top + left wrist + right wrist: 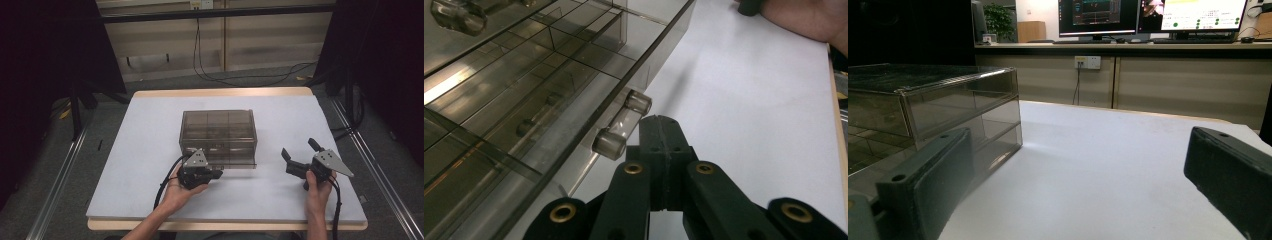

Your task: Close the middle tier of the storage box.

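**Closed left gripper at the handle of a smoked drawer box**

Nearest the camera in the left gripper view, the left gripper point(659, 131) is seen with its two black jaws pressed together, nothing between them. Just beyond and to the left of the jaw tips lies the clear handle point(622, 125) of the bottom drawer point(549, 135); whether the tips touch it cannot be made out. The drawer's near end is cut off at the lower edge of that view, and its contents are blurred by the tinted plastic.

In the high view the drawer box point(218, 131) is seen ahead of the left gripper on the white table point(150, 130), the bottom drawer drawn slightly out.

The right gripper point(300, 159) is held well to the right of the box, jaws wide apart and empty. In its own view the box is cut off at the left.
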### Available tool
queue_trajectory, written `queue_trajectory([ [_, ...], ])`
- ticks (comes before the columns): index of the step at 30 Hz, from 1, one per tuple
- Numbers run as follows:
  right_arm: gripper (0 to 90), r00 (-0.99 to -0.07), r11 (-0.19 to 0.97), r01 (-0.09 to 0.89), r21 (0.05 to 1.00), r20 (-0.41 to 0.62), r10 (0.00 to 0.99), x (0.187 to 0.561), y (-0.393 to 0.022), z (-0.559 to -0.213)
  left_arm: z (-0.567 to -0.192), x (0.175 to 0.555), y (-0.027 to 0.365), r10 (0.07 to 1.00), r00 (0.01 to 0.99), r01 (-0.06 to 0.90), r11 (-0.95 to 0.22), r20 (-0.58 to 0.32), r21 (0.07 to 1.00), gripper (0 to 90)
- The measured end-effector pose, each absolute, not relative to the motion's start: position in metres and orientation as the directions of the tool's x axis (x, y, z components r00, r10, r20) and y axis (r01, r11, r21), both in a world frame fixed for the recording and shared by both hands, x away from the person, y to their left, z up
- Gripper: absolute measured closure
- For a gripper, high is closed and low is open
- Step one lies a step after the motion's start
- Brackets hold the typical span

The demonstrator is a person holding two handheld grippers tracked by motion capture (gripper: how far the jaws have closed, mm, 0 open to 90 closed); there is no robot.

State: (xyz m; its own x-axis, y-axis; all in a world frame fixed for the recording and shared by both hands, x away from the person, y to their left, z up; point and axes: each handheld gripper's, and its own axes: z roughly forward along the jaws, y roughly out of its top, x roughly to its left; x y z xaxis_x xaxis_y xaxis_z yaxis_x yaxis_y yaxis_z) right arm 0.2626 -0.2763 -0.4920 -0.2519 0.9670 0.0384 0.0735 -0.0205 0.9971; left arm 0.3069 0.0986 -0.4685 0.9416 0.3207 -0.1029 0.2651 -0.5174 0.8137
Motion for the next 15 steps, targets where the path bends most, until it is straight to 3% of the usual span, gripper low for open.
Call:
queue_trajectory([
  [15, 0.0, -0.251, -0.019, 0.073, 0.997, 0.037, 0.967, 0.2626, -0.2763, -0.4919, -0.468, 0.3089, 0.0998, 0.332, 0.937, 0.273, -0.51, -0.107, 0.816, 90.0],
])
